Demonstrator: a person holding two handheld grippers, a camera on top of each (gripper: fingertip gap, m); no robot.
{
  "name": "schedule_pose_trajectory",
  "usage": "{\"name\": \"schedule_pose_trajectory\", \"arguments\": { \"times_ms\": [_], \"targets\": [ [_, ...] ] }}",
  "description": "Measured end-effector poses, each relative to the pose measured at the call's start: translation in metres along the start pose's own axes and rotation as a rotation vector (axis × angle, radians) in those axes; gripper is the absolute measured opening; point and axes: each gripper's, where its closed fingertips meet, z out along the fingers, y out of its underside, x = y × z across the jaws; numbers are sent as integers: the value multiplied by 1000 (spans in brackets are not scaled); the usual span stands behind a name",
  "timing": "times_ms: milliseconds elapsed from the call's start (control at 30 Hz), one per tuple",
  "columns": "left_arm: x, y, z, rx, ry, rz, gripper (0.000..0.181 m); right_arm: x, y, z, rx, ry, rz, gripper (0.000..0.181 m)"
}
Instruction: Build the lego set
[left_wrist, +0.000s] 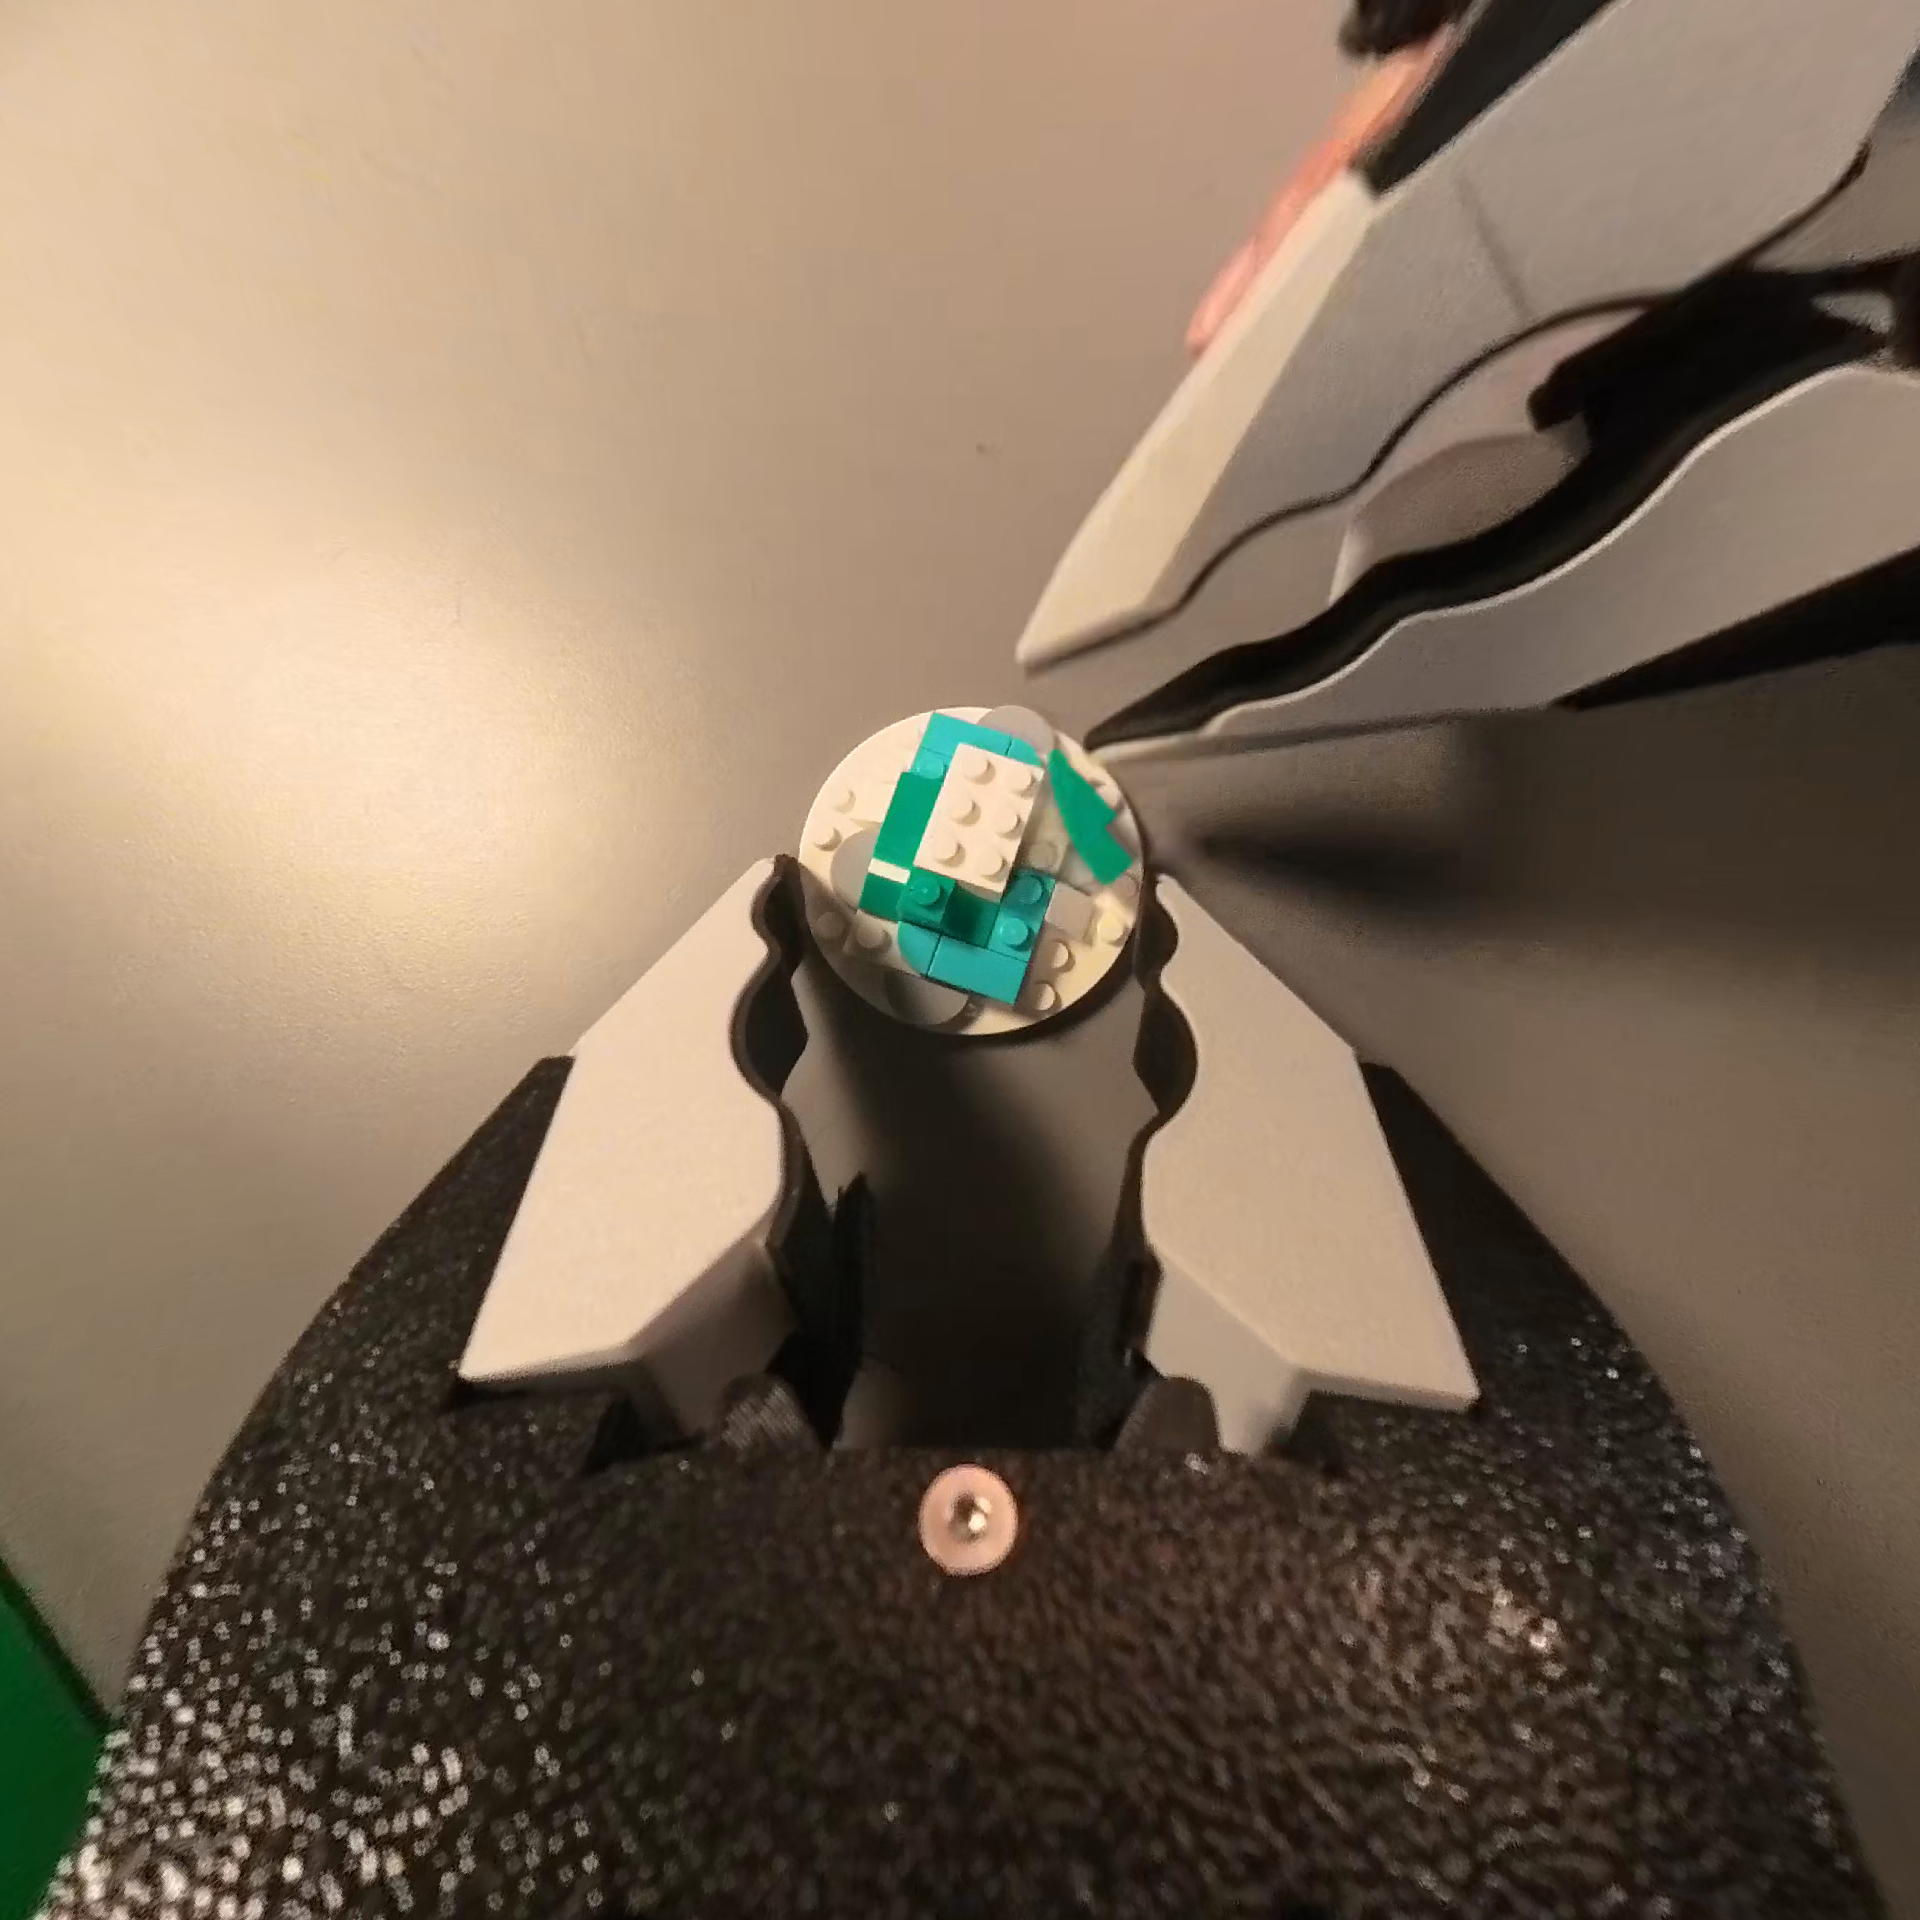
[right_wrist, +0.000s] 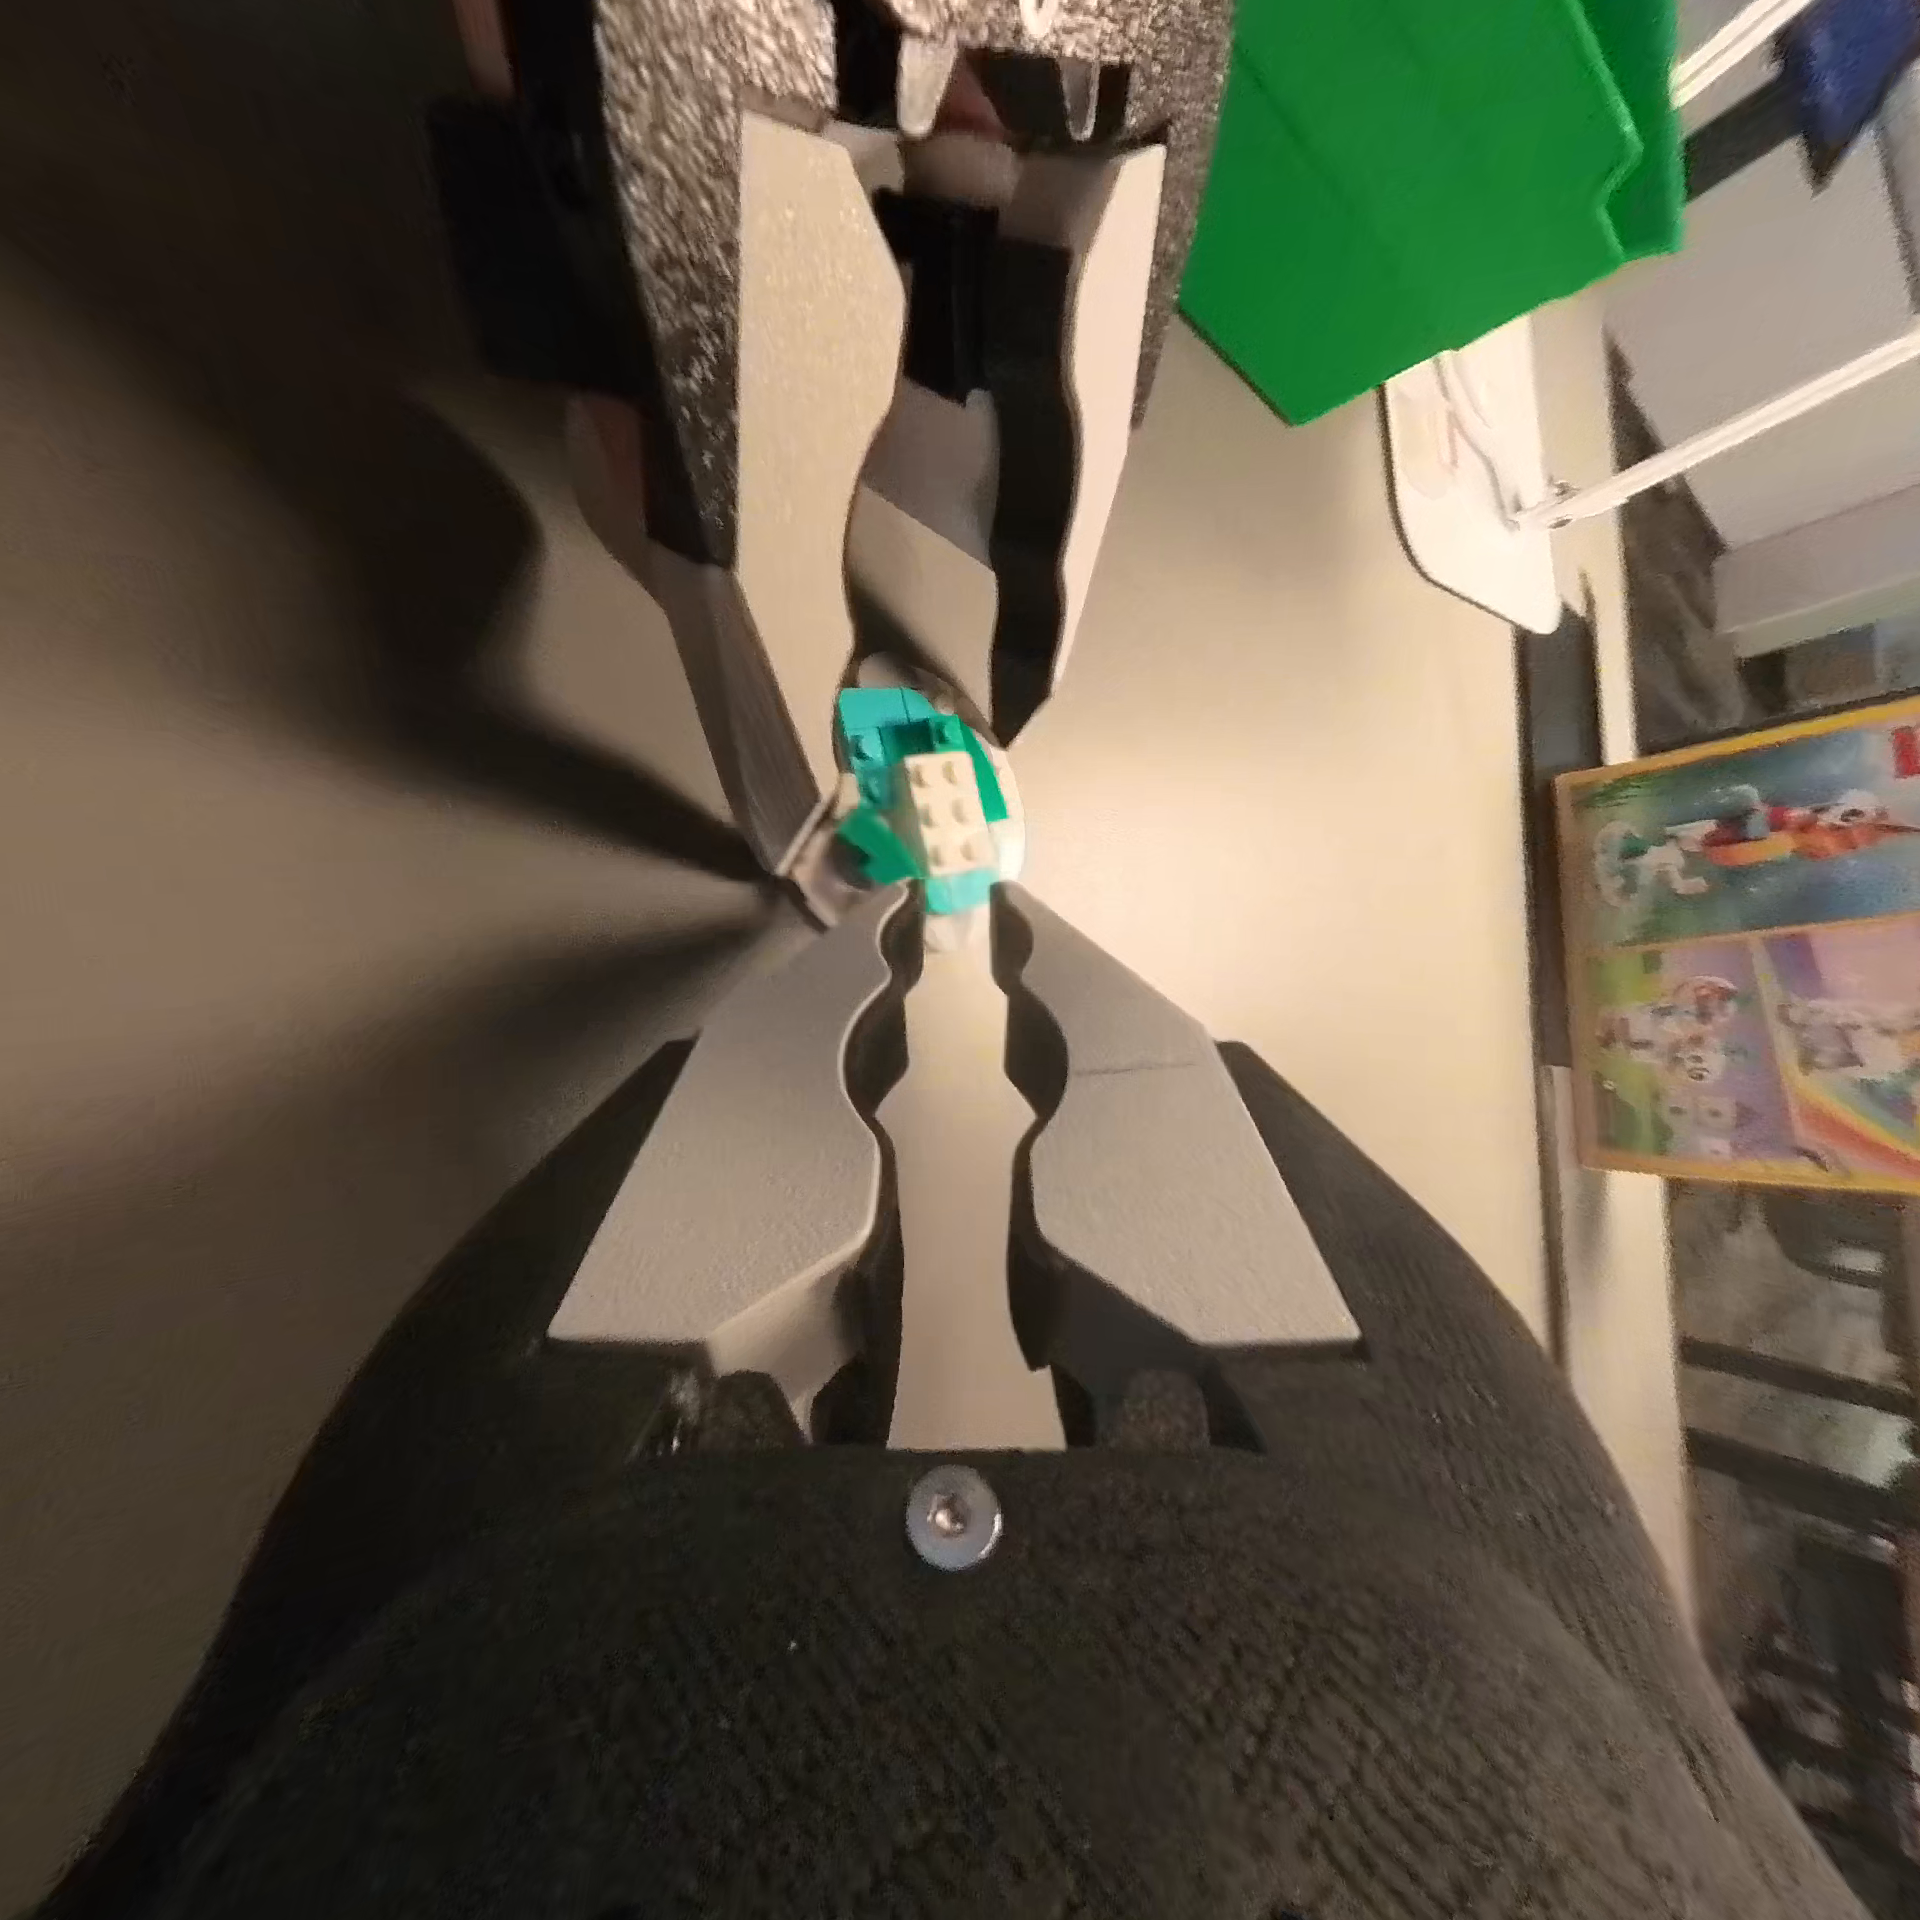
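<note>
A round white Lego plate (left_wrist: 844, 821) carries teal and white bricks, with a white studded brick (left_wrist: 977, 821) on top. My left gripper (left_wrist: 964, 891) is shut on the plate's two edges and holds it above the table. A teal tile (left_wrist: 1086, 821) sits tilted at the plate's right rim. My right gripper (left_wrist: 1070, 696) reaches in from the upper right, its lower tip touching that rim. In the right wrist view the build (right_wrist: 935, 810) is edge-on, my left gripper (right_wrist: 909, 795) comes from above, and my right gripper (right_wrist: 945, 920) is slightly open with its tips at the build's near end.
The beige table (left_wrist: 416, 468) lies under both grippers. A green bin (right_wrist: 1434, 187) stands behind the left gripper, and its corner shows in the left wrist view (left_wrist: 31, 1714). A Lego box (right_wrist: 1745, 935) and a white tray (right_wrist: 1475, 499) are at the right. A hand (left_wrist: 1288, 208) holds the right gripper. The tips of both grippers are at nearly the same place.
</note>
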Motion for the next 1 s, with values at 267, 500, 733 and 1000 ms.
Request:
{"name": "schedule_pose_trajectory", "arguments": {
  "times_ms": [267,500,733,1000],
  "targets": [
    [0,-1,-1,11,25,-25,62,-5,9,-6,99,31,-157,32],
    [1,1,-1,-1,29,24,62,-19,-5,-7,189,-83,-221,24],
    [6,2,-2,-2,59,57,62,-22,-5,-1,188,-251,-299,19],
    [6,1,-1,3,45,30,62,-15,-6,2,127,-146,-336,2]
  ]
}}
